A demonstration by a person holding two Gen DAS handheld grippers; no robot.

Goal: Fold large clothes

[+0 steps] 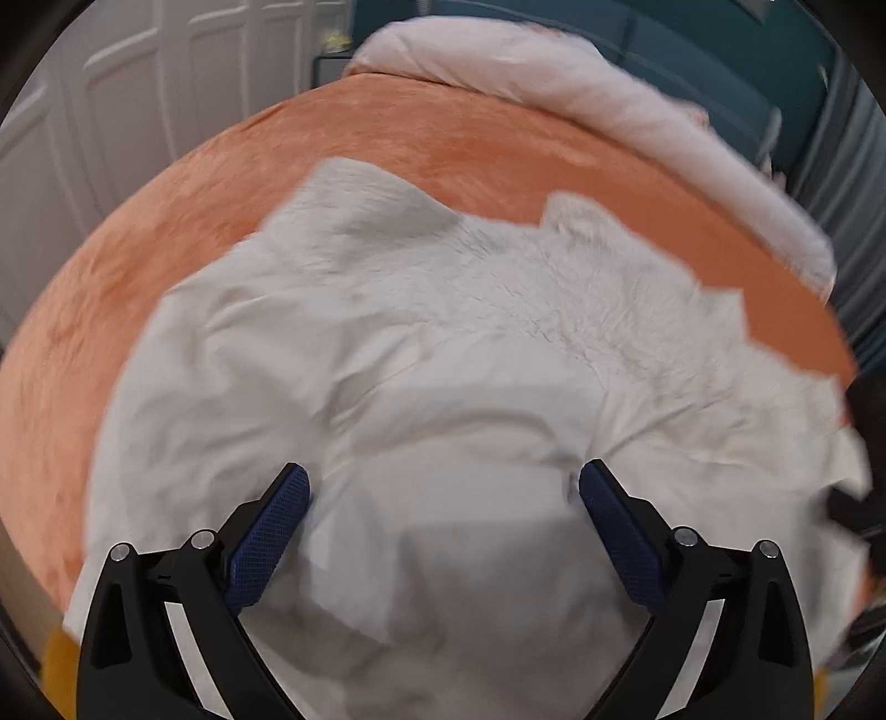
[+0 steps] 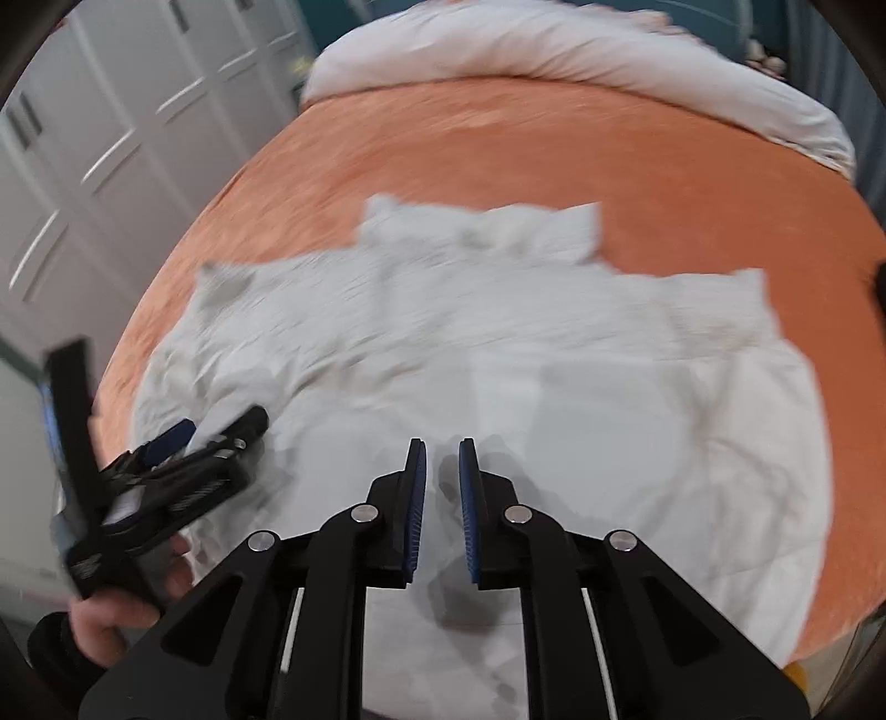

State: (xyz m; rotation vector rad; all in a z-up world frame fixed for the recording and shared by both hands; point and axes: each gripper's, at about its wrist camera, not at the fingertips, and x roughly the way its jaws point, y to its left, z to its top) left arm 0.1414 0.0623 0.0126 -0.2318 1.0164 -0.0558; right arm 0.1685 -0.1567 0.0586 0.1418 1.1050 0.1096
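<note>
A large white garment (image 1: 443, 332) lies crumpled and spread out on an orange bed cover (image 1: 443, 144); part of it looks fleecy, part smooth. My left gripper (image 1: 446, 479) hangs open and wide just above the garment's near part, with only cloth below it. In the right wrist view the same garment (image 2: 526, 360) fills the middle. My right gripper (image 2: 443, 443) points down at it with a narrow gap between its blue pads and nothing in that gap. The left gripper (image 2: 221, 423) shows at the left, held by a hand (image 2: 111, 609) over the garment's left edge.
A pale rolled duvet (image 2: 554, 50) lies along the far side of the bed. White panelled wardrobe doors (image 2: 111, 138) stand to the left. Bare orange cover (image 2: 498, 149) stretches between the garment and the duvet. Both views are blurred.
</note>
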